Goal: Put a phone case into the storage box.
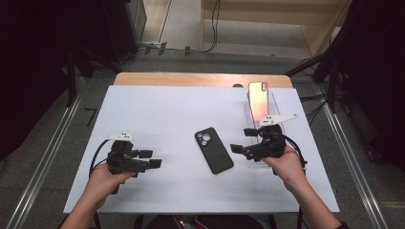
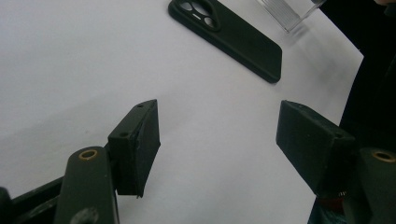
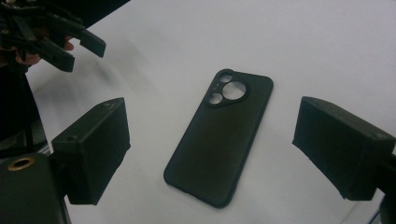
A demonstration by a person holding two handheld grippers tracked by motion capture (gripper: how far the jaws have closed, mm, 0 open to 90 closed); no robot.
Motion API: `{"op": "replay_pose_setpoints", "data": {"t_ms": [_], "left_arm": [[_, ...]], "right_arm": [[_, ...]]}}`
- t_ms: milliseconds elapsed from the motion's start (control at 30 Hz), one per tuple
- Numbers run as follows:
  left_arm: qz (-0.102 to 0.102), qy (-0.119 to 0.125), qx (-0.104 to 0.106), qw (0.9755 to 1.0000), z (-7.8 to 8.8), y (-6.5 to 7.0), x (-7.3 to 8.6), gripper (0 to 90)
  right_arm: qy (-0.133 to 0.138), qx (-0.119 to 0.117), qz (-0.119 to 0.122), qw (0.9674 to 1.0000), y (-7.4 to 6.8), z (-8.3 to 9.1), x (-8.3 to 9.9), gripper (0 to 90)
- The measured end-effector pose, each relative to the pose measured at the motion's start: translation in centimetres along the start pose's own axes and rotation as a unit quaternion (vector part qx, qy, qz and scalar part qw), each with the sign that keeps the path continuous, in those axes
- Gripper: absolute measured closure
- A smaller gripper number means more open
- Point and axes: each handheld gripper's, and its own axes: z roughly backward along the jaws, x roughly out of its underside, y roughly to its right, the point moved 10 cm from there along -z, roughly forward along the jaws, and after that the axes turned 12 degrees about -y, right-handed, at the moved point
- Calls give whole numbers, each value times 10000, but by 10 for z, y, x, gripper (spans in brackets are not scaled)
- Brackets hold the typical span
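A black phone case (image 1: pixel 213 150) lies back up on the white table sheet (image 1: pixel 157 109), its camera cutouts at the far end. My right gripper (image 1: pixel 243 140) hovers just right of it, pointing left. In the right gripper view its jaws (image 3: pixel 215 144) stand open and apart from the case (image 3: pixel 233 116), which lies flat ahead of them. My left gripper (image 1: pixel 150 159) is at the front left, pointing right, open with nothing between its fingers (image 2: pixel 135 147); the case (image 2: pixel 229 32) lies farther off in that view.
A phone with a pinkish screen (image 1: pixel 258 100) stands in a clear plastic holder (image 1: pixel 274 107) at the back right, just behind my right gripper. The holder's corner (image 2: pixel 289 9) shows past the case. The other hand's gripper (image 3: pixel 70 44) is at the upper left.
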Motion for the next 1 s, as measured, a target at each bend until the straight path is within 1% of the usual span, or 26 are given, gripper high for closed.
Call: {"op": "replay_pose_setpoints", "data": {"t_ms": [267,333,367,433,500,567,600,667,700,767,833,933,1000], "left_arm": [[-10,33,-8,10000,3,0,0,308],[-2,43,-20,10000,3,0,0,308],[-1,51,-23,10000,3,0,0,308],[3,58,-27,10000,3,1,0,308],[6,48,-19,10000,3,1,0,308],[-4,45,-21,10000,4,1,1,308],[2,55,-20,10000,4,2,1,308],[8,73,-22,10000,5,2,1,308],[2,74,-24,10000,5,2,1,308],[11,66,-33,10000,6,1,2,308],[20,67,-39,10000,6,1,3,308],[31,85,-33,10000,7,1,4,308],[45,86,-49,9999,8,1,5,308]], "right_arm": [[-86,-149,125,9998,-15,-9,10,92],[-92,-162,94,9998,-18,-12,11,92],[-120,-107,84,9998,-18,-14,11,92],[-145,84,-11,9999,-15,-18,11,92],[-147,259,-196,9994,-12,-21,10,91],[-140,455,-296,9984,-10,-23,9,92],[-136,512,-364,9979,-9,-25,8,92],[-132,542,-463,9974,-10,-27,7,92],[-121,563,-470,9972,-9,-29,6,91],[-133,652,-622,9958,-9,-33,4,91],[-143,694,-726,9948,-9,-37,2,92],[-174,783,-731,9941,-9,-44,0,91],[-166,834,-688,9940,-9,-47,-2,92]]}}
